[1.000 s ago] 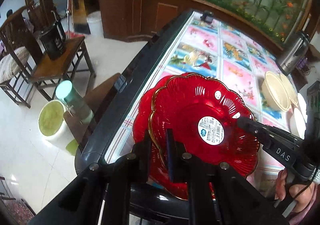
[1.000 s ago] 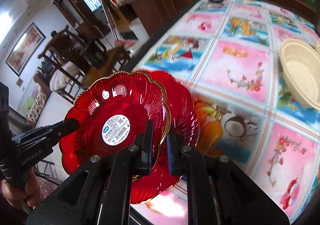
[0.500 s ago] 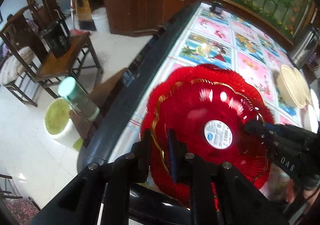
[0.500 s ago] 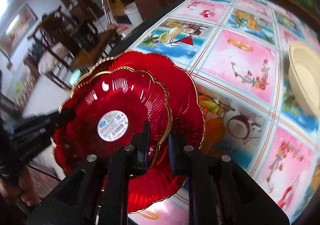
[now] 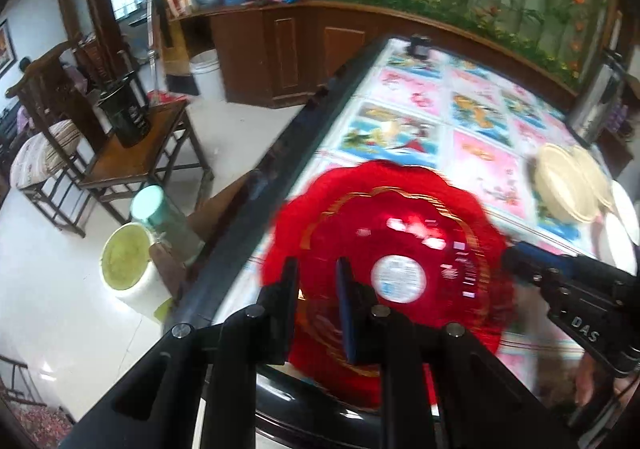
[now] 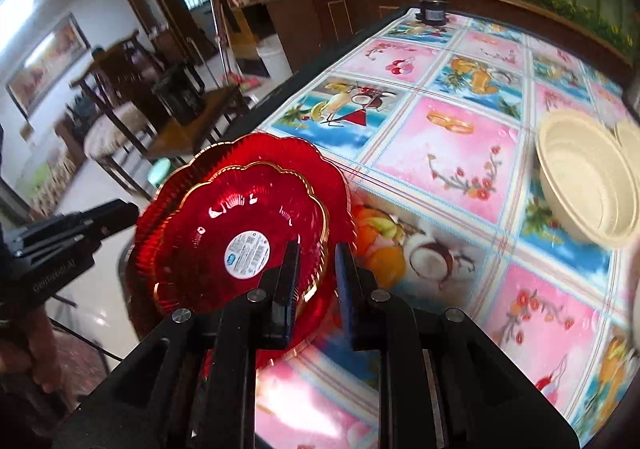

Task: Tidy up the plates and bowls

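The left gripper [image 6: 120, 215], marked "GenRobot.AI", and the right gripper [image 6: 316, 273] each have narrowly parted fingers, just opened, straddling the rim of the scalloped, gold-edged red plate [image 6: 240, 225] stacked on another on the glossy table [image 6: 460, 153].

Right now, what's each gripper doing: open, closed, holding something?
Left gripper: jaws have just been opening, small red plate rim between them; blur hides any grip.
Right gripper: slightly open around that rim, not pinching it.
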Motion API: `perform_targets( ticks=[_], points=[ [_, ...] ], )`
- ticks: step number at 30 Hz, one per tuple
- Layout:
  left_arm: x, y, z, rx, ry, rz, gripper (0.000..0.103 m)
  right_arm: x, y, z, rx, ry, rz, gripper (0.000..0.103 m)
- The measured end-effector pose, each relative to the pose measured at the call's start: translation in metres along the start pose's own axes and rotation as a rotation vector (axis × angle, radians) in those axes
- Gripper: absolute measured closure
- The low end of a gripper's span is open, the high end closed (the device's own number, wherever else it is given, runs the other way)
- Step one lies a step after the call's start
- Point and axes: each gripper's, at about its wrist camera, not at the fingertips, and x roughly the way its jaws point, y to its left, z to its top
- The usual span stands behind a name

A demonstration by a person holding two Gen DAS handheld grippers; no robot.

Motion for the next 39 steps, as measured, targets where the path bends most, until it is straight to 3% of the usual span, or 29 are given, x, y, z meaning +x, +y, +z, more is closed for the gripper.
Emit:
perform_targets(
  ticks=[4, 9, 14, 17, 22, 29, 39],
  points=[
    [-0.012, -0.039, -0.009, 0.064, -0.010, -0.077, 0.085, -0.018, -0.019, -0.016, 0.042, -0.046, 0.007, 0.086],
    [-0.018, -0.093, -0.024, 0.171, 0.004, -0.151, 0.072, -0.039, -0.055, -0.039, 0.142, -0.071, 0.012, 0.083],
    [-0.014, -0.143, -0.037, 0.255, 0.059, -0.216, 0.064, -0.059, -0.095, -0.062, 0.232, -0.086, -0.004, 0.083],
    [-0.007, -0.160, -0.040, 0.254, 0.094, -0.238, 0.058, -0.071, -0.125, -0.073, 0.324, -0.104, 0.024, 0.083],
    [0.009, -0.187, -0.040, 0.242, 0.138, -0.236, 0.056, -0.085, -0.159, -0.088, 0.413, -0.145, 0.019, 0.083],
    [0.024, -0.217, -0.034, 0.295, 0.132, -0.192, 0.055, -0.087, -0.190, -0.095, 0.509, -0.191, 0.066, 0.083],
    [0.044, -0.217, 0.038, 0.222, 0.069, -0.139, 0.055, -0.083, -0.218, -0.055, 0.634, -0.274, 0.149, 0.083]
  ],
)
